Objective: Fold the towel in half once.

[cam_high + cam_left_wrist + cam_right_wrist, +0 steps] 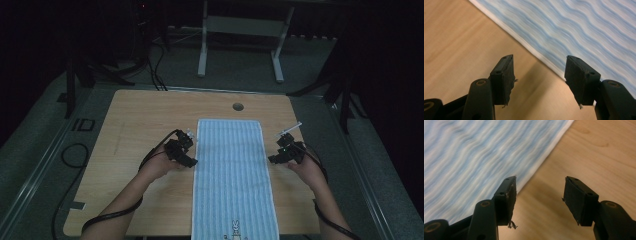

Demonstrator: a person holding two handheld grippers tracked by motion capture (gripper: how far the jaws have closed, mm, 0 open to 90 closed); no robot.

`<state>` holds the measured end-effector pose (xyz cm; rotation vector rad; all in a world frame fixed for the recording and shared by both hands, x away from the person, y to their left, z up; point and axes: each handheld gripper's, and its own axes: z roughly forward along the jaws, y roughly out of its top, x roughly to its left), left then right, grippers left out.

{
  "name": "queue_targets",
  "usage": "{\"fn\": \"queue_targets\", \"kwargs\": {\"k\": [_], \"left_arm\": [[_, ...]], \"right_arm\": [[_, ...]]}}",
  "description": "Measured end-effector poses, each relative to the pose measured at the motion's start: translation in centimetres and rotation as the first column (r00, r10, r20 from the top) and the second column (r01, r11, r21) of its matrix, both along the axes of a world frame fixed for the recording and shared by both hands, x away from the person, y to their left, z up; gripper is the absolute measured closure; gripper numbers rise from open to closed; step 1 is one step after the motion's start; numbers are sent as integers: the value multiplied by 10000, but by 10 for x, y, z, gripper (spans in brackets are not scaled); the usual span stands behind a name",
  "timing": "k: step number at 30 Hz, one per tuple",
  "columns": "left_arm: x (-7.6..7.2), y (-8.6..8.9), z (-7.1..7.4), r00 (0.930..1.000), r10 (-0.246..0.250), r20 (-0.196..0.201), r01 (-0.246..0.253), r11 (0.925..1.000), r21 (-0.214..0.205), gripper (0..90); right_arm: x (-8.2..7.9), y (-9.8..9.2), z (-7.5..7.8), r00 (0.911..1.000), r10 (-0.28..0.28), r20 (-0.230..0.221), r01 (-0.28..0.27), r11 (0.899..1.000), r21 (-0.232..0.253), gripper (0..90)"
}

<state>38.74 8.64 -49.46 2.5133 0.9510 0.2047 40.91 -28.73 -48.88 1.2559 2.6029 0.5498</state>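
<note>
**Two grippers wait beside a striped towel**

A big wooden table (140, 115) sits in a dark room. Its top is light brown, and there is a small round hole (238, 106) near the far edge.

A long blue and white striped towel (232, 170) lies flat down the middle of the table. It starts a little below the round hole and runs all the way to the near edge. A tiny bunny picture (235, 229) is on the near end of the towel. In the left gripper view the towel has wavy blue lines and a white edge.

A person's two arms come in from the near side. Each hand holds a black gripper with a cable trailing from it.

The left gripper (190, 161) is just beside the towel's left long edge. In the left gripper view its two black jaws are spread apart. Nothing is between them. The towel's white edge passes just past the jaw tips, with bare wood under the gap.

The right gripper (274, 159) is just beside the towel's right long edge. In the right gripper view its jaws are spread apart too, with nothing in between. The towel's edge runs by one jaw, and the other jaw is over wood.
</note>
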Motion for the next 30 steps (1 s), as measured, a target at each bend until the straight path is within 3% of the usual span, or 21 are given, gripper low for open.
{"fn": "queue_targets", "kwargs": {"k": [5, 6, 7, 8, 10, 12, 15, 18, 23, 24, 26, 27, 30], "left_arm": [[17, -10, -6, 9990, 443, -82, -442, 9990, 91, 381], [25, -13, -11, 9952, 980, -66, -978, 9949, 227, 381], [25, -13, -11, 9952, 980, -66, -978, 9949, 227, 381], [34, -14, -15, 9887, 1500, -73, -1500, 9887, -7, 381], [41, -14, -18, 9863, 1642, -155, -1645, 9862, -187, 381], [48, -16, -22, 9844, 1745, -223, -1748, 9846, -96, 381], [54, -17, -25, 9860, 1647, -257, -1650, 9862, -100, 381], [61, -21, -31, 9849, 1716, -237, -1714, 9851, 106, 382], [63, -24, -36, 9855, 1690, -152, -1688, 9855, 139, 416], [61, -25, -36, 9866, 1632, -42, -1632, 9866, 6, 451], [59, -27, -36, 9891, 1471, -20, -1471, 9891, -37, 479], [58, -27, -36, 9905, 1375, -15, -1375, 9905, -84, 552], [56, -29, -35, 9939, 1100, -119, -1103, 9936, -231, 694]], "right_arm": [[19, 3, -6, 9996, -282, -27, 282, 9995, -109, 431], [29, 5, -8, 9985, -535, -139, 533, 9985, -145, 450], [29, 5, -8, 9985, -535, -139, 533, 9985, -145, 450], [38, 8, -11, 9981, -573, -224, 569, 9982, -173, 450], [46, 12, -15, 9975, -663, -255, 656, 9974, -285, 461], [54, 17, -20, 9966, -731, -378, 721, 9970, -276, 461], [58, 19, -24, 9957, -803, -460, 790, 9964, -297, 461], [65, 24, -33, 9927, -886, -819, 865, 9958, -286, 490], [66, 27, -34, 9939, -854, -704, 830, 9959, -357, 528], [64, 29, -33, 9950, -770, -637, 748, 9965, -371, 608], [63, 30, -33, 9954, -710, -640, 691, 9971, -320, 631], [60, 32, -33, 9971, -534, -546, 517, 9981, -324, 730], [57, 37, -33, 9980, -308, -545, 290, 9990, -326, 860]]}}
